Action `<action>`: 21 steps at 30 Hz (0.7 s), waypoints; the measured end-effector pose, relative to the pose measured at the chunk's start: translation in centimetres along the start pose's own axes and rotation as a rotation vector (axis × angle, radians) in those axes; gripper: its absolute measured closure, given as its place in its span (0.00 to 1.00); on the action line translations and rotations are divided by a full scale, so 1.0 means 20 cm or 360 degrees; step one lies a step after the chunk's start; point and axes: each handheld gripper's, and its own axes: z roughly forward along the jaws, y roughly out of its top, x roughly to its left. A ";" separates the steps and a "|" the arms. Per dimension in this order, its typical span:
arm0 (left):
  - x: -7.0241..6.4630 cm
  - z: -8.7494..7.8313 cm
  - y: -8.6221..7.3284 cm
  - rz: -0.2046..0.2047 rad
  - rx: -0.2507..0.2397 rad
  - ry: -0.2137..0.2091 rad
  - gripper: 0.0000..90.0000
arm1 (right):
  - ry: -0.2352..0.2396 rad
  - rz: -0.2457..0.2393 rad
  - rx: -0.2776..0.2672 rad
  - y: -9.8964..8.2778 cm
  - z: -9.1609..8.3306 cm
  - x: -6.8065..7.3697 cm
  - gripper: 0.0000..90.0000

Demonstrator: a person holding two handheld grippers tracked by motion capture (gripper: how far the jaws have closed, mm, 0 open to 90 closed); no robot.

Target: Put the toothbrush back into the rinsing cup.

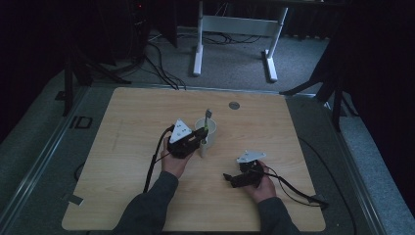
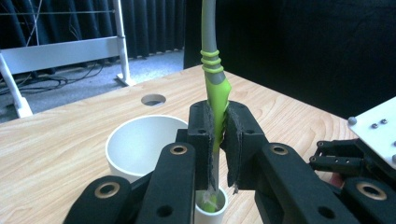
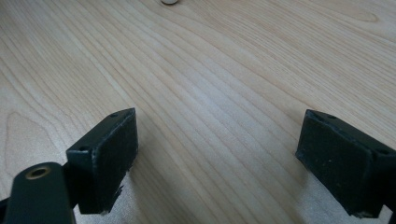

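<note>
The pale wooden worktop (image 1: 137, 196) sits on grey carpet in a dim room, with a white desk frame (image 1: 235, 29) beyond its far edge. Near the person, the right gripper (image 1: 229, 177) lies low over bare wood, jaws released. Farther in, the left gripper (image 2: 219, 135) is clenched on an upright green-and-grey tool (image 2: 215, 88) whose lower end stands in a small white tube (image 2: 210, 210), beside a white cup (image 2: 140, 144).
</note>
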 end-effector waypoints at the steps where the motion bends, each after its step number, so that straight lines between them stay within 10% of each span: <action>1: 0.00 0.00 0.00 0.0002 0.0005 0.0001 0.91 | 0.0000 0.0000 0.0000 0.00 0.00 0.00 0.13; 21: 0.00 0.02 -0.10 0.0008 0.0110 -0.0004 0.90 | 0.0000 0.0002 -0.0002 0.00 0.00 0.00 0.13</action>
